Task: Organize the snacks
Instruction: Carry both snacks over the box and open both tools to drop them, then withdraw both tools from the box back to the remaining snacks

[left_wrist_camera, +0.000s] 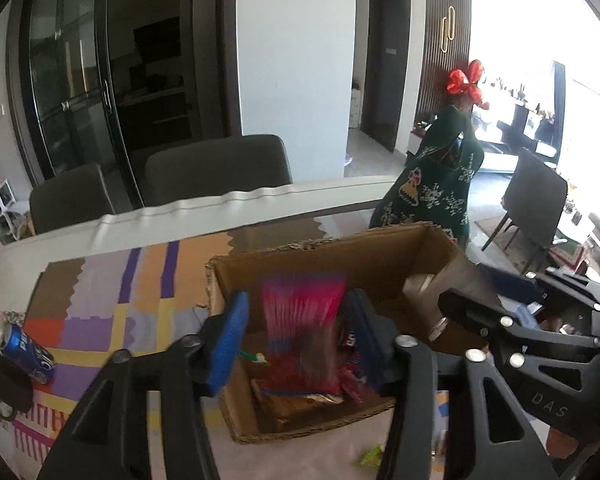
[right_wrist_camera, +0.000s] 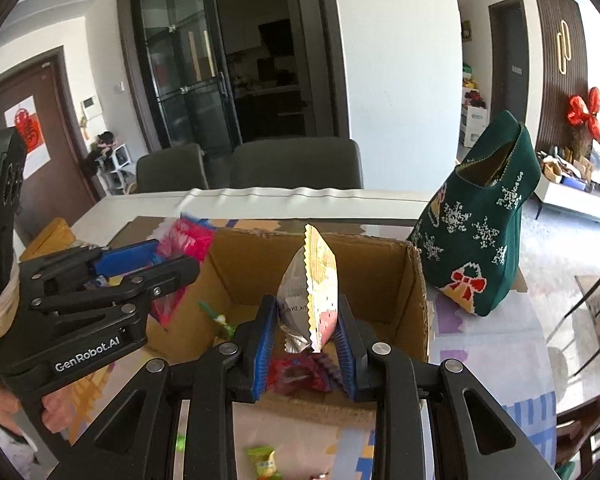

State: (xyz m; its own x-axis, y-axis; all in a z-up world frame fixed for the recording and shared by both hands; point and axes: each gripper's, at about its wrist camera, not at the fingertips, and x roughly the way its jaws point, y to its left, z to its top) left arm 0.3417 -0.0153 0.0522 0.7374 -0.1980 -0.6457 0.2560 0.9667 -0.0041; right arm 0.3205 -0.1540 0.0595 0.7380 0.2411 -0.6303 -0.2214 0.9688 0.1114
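— Both hands are over the cardboard box now, the one near the table's right end by that green stocking. See the left gripper? Its blue pads stand apart from the pink packet, which is a blur between them — I'd say it's loose and dropping into the box, though the smear makes that hard to swear to.

— And the right gripper?

— Narrowly parted, with the pads on the lower half of a silver-and-yellow pouch. The pouch stands upright above the box's near wall, crimped edge toward us. It looks held, lightly.

— Would that pouch be awkward to handle?

— Light and puffy, I'd guess — foil film, slick, with air inside. Squeeze the belly hard and it could squirm out or crush what's in it. The flat crimped seam at top or bottom seems the surer place to pinch.

— What's already inside the box?

— A few wrappers, red and brownish, on the floor of it; I can't read them. There's a blue can lying on its side near the table's left edge, and small green sweets loose on the mat by the near edge, outside the box.
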